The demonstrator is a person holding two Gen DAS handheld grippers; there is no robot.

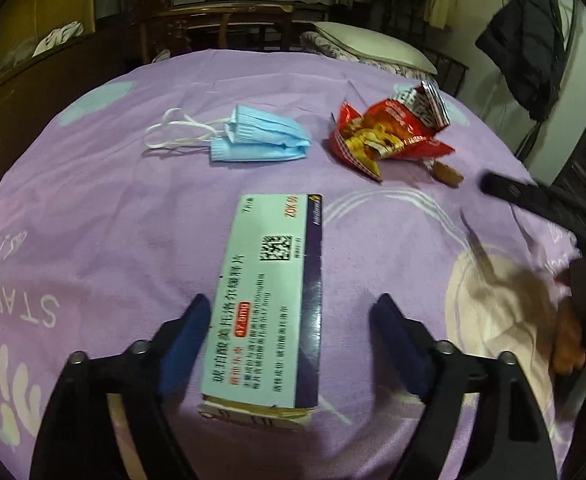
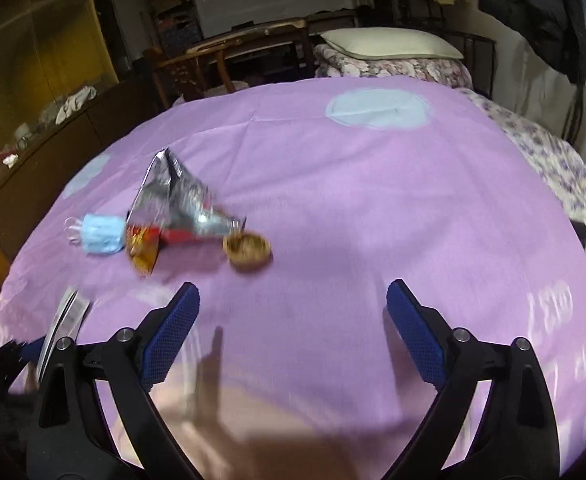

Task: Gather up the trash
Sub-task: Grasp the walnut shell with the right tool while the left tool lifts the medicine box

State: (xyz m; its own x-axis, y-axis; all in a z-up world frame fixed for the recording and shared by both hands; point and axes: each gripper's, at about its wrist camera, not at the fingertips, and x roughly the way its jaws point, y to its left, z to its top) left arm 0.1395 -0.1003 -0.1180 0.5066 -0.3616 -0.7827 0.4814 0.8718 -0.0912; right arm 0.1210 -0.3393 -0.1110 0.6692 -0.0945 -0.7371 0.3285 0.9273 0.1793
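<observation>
A white and blue medicine box (image 1: 269,300) lies on the purple bedsheet (image 1: 93,200), between the open jaws of my left gripper (image 1: 295,310), not clamped. Beyond it lie a folded blue face mask (image 1: 259,136) and a red snack wrapper (image 1: 393,132) with a small brown piece (image 1: 447,172) beside it. My right gripper (image 2: 293,300) is open and empty above the sheet; one of its fingers (image 1: 533,196) shows at the right of the left wrist view. In the right wrist view the mask (image 2: 103,234), the wrapper (image 2: 177,204), a brown round piece (image 2: 249,248) and the box's edge (image 2: 65,320) lie ahead and left.
A pillow (image 2: 389,42) and a floral quilt (image 2: 553,160) lie at the far and right sides of the bed. A wooden chair (image 2: 197,68) and a cabinet (image 2: 41,140) stand to the left beyond it. A dark jacket (image 1: 533,40) hangs at the right.
</observation>
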